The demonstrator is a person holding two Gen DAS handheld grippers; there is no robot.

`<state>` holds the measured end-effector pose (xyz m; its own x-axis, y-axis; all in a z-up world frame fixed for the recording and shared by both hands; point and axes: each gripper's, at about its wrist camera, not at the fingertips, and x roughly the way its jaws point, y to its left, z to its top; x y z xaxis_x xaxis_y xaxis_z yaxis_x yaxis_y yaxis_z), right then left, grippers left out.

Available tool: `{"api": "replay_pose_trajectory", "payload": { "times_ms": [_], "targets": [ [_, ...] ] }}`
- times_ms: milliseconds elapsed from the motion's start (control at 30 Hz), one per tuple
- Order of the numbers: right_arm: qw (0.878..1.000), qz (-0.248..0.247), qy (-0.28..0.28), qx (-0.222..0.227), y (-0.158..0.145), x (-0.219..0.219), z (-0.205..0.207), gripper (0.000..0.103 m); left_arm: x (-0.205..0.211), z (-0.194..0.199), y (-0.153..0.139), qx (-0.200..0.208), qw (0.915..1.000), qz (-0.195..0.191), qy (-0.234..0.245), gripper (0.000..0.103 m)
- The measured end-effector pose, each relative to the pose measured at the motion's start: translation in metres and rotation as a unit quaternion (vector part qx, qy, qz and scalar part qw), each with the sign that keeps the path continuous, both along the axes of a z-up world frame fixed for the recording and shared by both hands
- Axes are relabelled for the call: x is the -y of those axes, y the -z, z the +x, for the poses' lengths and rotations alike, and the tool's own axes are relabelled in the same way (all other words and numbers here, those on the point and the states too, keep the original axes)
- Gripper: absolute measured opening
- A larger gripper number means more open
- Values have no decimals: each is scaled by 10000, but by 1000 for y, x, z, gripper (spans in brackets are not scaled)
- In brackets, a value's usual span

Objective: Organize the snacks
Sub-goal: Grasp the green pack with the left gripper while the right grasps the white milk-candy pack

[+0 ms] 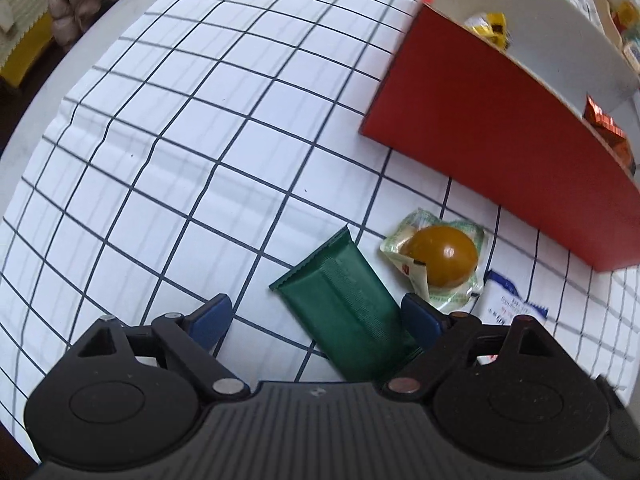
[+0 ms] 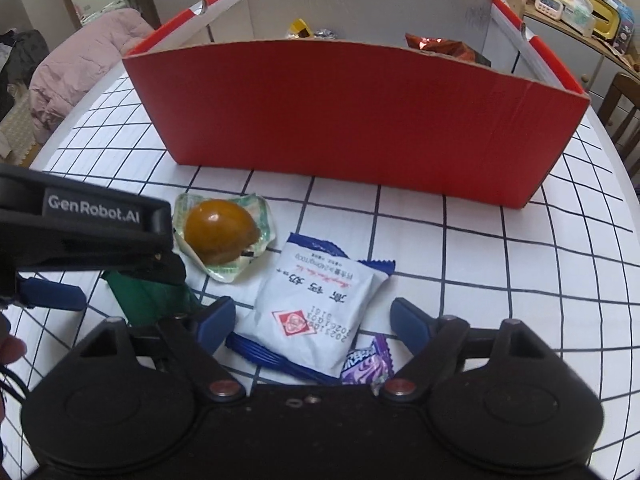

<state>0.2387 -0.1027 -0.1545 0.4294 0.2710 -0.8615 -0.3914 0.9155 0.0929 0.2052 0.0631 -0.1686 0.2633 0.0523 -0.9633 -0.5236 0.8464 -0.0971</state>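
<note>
1. Surface [image 2: 460, 248] – white cloth with a dark grid, everything rests on it.
2. Red box [image 2: 360, 112] – open-topped cardboard, pale inside, standing at the far side of the loose snacks. A few wrapped snacks lie inside: a yellow one [image 1: 486, 24] and an orange foil one [image 1: 604, 126].
3. White packet [image 2: 316, 304] with blue crimped ends and red print – flat on the surface, directly ahead of my right claw.
4. Green packet [image 1: 344, 304] – flat, ridged wrapper, lying aslant just left of the egg pack.
5. Brown egg [image 2: 220, 232] in a clear vacuum pack – between the red box and the two packets, close to the white one.
6. Purple wrapper [image 2: 368, 364] – small, tucked at the white packet's near corner.
7. My left claw [image 1: 316, 316] – wide apart, blue pads straddling the green packet's near end; the right pad looks close against its edge, the left one well clear. Nothing gripped.
8. My right claw [image 2: 314, 320] – spread open around the white packet's near end; pads not pressing it.
</note>
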Motion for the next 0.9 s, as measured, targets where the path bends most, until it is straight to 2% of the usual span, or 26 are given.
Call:
{"api": "replay_pose_trajectory", "payload": {
  "times_ms": [100, 167, 267, 533, 767, 900],
  "targets": [
    [10000, 26, 52, 51, -1, 0, -2, 71, 5, 0, -1, 20, 9999, 89, 114, 85],
    [9999, 32, 61, 86, -2, 0, -3, 65, 6, -1, -4, 74, 9998, 76, 168, 73],
    [9999, 52, 53, 130, -4, 4, -5, 57, 5, -5, -9, 145, 9996, 17, 222, 60],
    [9996, 187, 133, 175, -9, 17, -10, 51, -15, -22, -13, 387, 9985, -345, 202, 40],
    [9990, 276, 272, 204, -11, 24, -12, 48, -29, -27, -12, 521, 9967, -617, 95, 30],
    [9986, 329, 341, 218, -14, 29, -14, 47, -35, -28, -10, 529, 9953, -809, 63, 30]
  ]
}}
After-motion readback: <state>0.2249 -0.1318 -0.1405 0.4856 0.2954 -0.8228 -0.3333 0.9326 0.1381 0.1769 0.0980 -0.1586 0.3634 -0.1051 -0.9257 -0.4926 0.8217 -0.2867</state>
